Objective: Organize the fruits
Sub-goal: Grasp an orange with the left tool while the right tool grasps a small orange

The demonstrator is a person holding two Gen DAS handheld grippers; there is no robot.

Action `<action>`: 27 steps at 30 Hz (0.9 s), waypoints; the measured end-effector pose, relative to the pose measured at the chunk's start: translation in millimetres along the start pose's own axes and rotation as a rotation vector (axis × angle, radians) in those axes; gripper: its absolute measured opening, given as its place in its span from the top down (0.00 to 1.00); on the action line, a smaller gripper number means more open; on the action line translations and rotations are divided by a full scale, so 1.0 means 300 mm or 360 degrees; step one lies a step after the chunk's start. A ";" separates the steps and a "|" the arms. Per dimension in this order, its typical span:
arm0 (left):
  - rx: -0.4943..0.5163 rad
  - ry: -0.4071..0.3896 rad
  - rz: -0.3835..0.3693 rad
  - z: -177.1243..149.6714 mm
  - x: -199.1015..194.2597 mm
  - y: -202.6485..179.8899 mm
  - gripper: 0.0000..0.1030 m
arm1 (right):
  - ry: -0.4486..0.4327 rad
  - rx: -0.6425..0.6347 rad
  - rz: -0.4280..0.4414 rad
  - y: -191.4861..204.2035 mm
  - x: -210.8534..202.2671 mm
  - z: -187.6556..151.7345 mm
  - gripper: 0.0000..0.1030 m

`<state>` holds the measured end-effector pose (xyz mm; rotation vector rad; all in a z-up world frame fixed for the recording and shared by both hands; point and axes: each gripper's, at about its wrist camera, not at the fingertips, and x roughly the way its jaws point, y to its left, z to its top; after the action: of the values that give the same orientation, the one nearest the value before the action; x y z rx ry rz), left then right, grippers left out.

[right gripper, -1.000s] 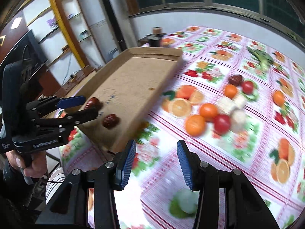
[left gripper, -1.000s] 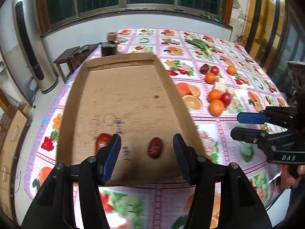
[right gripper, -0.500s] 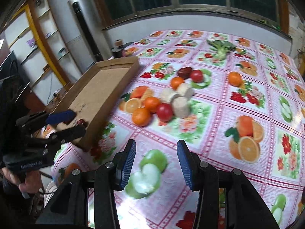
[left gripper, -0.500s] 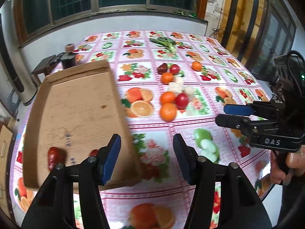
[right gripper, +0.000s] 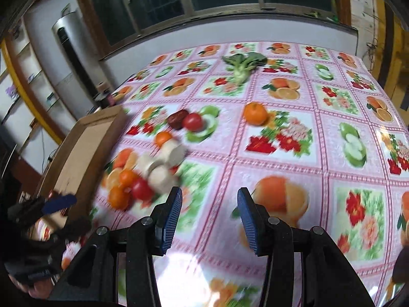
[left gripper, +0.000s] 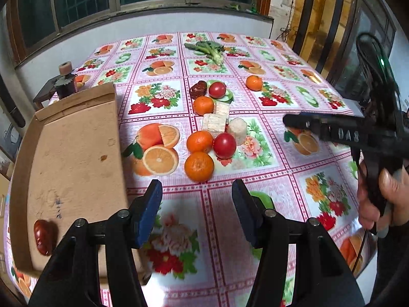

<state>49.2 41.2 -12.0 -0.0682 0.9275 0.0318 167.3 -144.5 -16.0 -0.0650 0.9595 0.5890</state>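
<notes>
A cardboard tray (left gripper: 71,151) lies at the table's left and holds a dark red jujube (left gripper: 43,235) near its front corner. A fruit cluster sits mid-table: oranges (left gripper: 199,166), a red tomato (left gripper: 224,145), pale cut chunks (left gripper: 214,122), another tomato (left gripper: 217,90), a dark jujube (left gripper: 198,89) and a lone orange (left gripper: 254,83). My left gripper (left gripper: 196,204) is open and empty, just in front of the cluster. My right gripper (right gripper: 209,212) is open and empty above the tablecloth, right of the cluster (right gripper: 143,179); it also shows in the left wrist view (left gripper: 332,128).
A green broccoli-like vegetable (left gripper: 209,50) lies at the far side of the table. A dark jar with a cork (left gripper: 65,81) stands behind the tray. The tablecloth carries printed fruit pictures (left gripper: 159,151). A tall air conditioner (right gripper: 71,56) stands by the wall.
Both grippers have swung right, away from the tray. The left one now faces the fruit cluster; the right one has moved past the cluster toward the table's right side. Both stay open.
</notes>
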 end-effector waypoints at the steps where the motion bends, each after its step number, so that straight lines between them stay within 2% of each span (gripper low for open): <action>1: -0.0005 0.0007 0.0003 0.005 0.015 -0.002 0.46 | 0.0004 0.0011 -0.0011 -0.017 0.018 0.021 0.54; 9: -0.0097 0.0111 0.0059 0.048 0.138 0.019 0.46 | 0.0006 0.0086 -0.0105 -0.126 0.192 0.182 0.54; 13: -0.0091 0.0142 0.0093 0.056 0.177 0.014 0.46 | 0.0034 0.0102 -0.0138 -0.162 0.286 0.249 0.54; 17: -0.0096 0.0167 0.0074 0.057 0.208 0.012 0.47 | 0.0044 0.0066 -0.0185 -0.165 0.347 0.285 0.55; 18: -0.0088 0.0167 0.0077 0.058 0.212 0.008 0.50 | 0.0041 0.0047 -0.0207 -0.161 0.352 0.287 0.55; 19: -0.0069 0.0162 0.0063 0.057 0.214 -0.002 0.59 | 0.0036 0.0033 -0.0223 -0.157 0.351 0.287 0.62; 21: -0.0060 0.0167 0.0013 0.057 0.218 -0.012 0.71 | 0.0027 0.0021 -0.0233 -0.157 0.343 0.284 0.65; 24: -0.0031 0.0145 0.0037 0.057 0.215 -0.024 0.72 | 0.0020 0.0028 -0.0208 -0.153 0.318 0.266 0.65; 27: -0.0067 0.0138 -0.0027 0.055 0.200 -0.007 0.72 | 0.0007 0.0047 -0.0155 -0.141 0.273 0.238 0.65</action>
<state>98.3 40.2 -50.0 -0.1171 1.0130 0.0331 277.4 -121.8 -47.3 -0.0863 0.9633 0.4851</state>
